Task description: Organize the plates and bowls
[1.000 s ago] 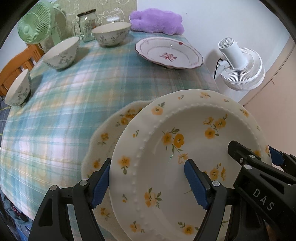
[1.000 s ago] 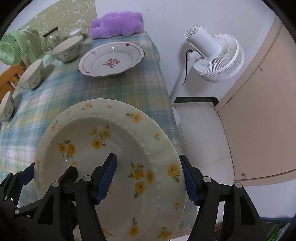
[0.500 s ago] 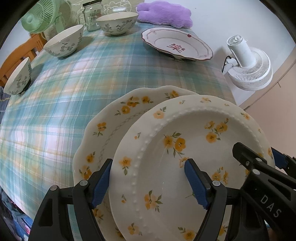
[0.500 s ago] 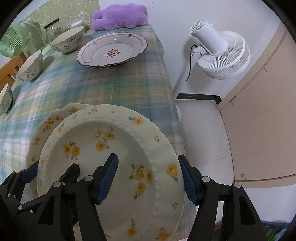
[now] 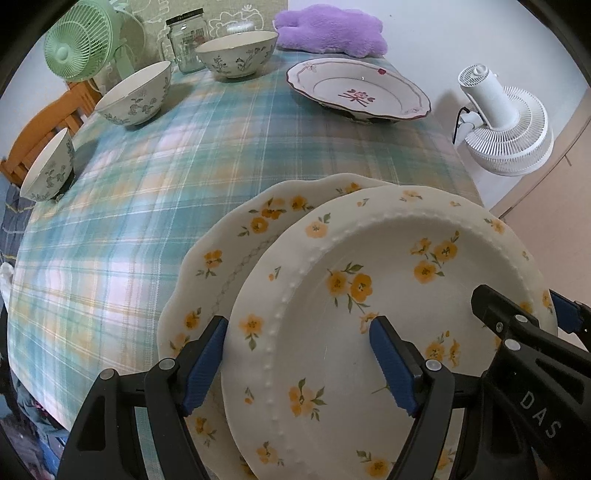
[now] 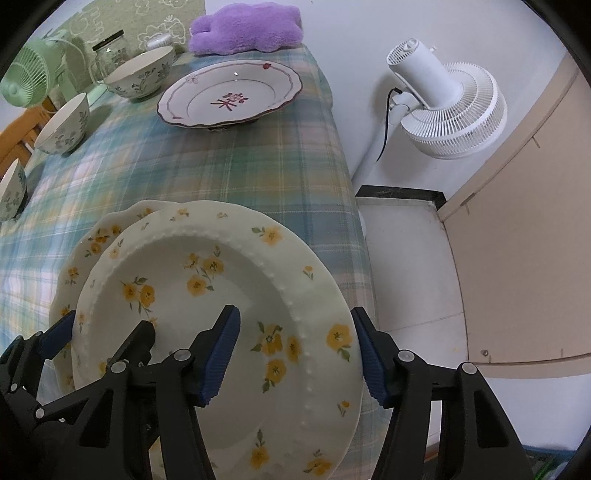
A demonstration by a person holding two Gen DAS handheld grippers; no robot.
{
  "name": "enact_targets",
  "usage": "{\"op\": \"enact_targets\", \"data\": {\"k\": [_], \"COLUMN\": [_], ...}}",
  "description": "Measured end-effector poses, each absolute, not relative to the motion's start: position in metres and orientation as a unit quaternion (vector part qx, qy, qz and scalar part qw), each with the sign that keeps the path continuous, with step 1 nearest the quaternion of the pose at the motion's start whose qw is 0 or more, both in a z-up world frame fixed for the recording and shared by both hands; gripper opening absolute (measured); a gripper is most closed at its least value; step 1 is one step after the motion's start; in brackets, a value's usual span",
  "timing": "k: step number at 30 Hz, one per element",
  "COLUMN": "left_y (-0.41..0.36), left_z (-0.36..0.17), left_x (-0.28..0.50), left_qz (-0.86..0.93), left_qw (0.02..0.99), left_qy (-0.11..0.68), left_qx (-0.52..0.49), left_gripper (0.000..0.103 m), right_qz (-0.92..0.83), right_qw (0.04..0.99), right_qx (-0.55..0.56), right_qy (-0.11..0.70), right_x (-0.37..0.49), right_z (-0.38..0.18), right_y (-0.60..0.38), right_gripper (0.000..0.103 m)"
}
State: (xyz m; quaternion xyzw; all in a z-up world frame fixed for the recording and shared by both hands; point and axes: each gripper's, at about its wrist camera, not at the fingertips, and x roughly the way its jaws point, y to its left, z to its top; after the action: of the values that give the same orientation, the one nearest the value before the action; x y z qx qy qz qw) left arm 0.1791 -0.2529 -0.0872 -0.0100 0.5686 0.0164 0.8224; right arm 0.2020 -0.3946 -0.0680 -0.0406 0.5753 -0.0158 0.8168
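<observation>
A cream beaded plate with yellow flowers [image 5: 388, 280] [image 6: 221, 280] is held between both grippers. My left gripper [image 5: 299, 365] straddles its left rim, and my right gripper [image 6: 295, 354] straddles its right rim. It hangs over a scalloped yellow-flower plate [image 5: 236, 243] [image 6: 92, 240] that lies on the plaid tablecloth [image 5: 166, 177], offset to the right of it. A pink-flower plate [image 5: 358, 92] [image 6: 229, 96] sits at the far right of the table. Three floral bowls stand along the left side [image 5: 136, 99] [image 5: 236, 53] [image 5: 48, 173].
A green fan [image 5: 77, 40] and a glass jar [image 5: 186, 42] stand at the table's far left. A purple plush cushion [image 5: 328, 31] lies at the far edge. A white fan [image 6: 447, 99] stands on the floor right of the table. A wooden chair [image 5: 40, 129] is at the left.
The held plate and both grippers have moved to the right and back from the table's middle. More of the scalloped plate underneath now shows on the left.
</observation>
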Motion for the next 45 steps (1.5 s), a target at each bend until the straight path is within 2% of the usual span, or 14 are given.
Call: {"op": "enact_targets", "data": {"k": [8, 9, 10, 12, 45], "left_y": [-0.255, -0.254, -0.255, -0.257, -0.248], "left_z": [-0.083, -0.08, -0.079, -0.076, -0.072], "left_x": [0.178, 0.176, 0.175, 0.172, 0.17], "left_qz": [0.006, 0.002, -0.001, -0.009, 0.012], "left_qw": [0.823, 0.824, 0.825, 0.826, 0.83], "left_qy": [0.568, 0.566, 0.565, 0.563, 0.556], "left_qx": [0.01, 0.011, 0.014, 0.021, 0.036], "left_gripper": [0.079, 0.079, 0.079, 0.079, 0.081], "right_qz": [-0.028, -0.024, -0.01, -0.001, 0.022], "right_qw": [0.807, 0.805, 0.805, 0.805, 0.806], "right_qx": [-0.044, -0.039, -0.025, -0.033, -0.029], "right_qy": [0.589, 0.591, 0.593, 0.592, 0.591], "right_x": [0.194, 0.193, 0.192, 0.192, 0.21], "right_z": [-0.061, -0.061, -0.06, -0.061, -0.083], "right_y": [-0.409, -0.412, -0.413, -0.409, -0.382], "right_gripper": [0.064, 0.059, 0.049, 0.041, 0.051]}}
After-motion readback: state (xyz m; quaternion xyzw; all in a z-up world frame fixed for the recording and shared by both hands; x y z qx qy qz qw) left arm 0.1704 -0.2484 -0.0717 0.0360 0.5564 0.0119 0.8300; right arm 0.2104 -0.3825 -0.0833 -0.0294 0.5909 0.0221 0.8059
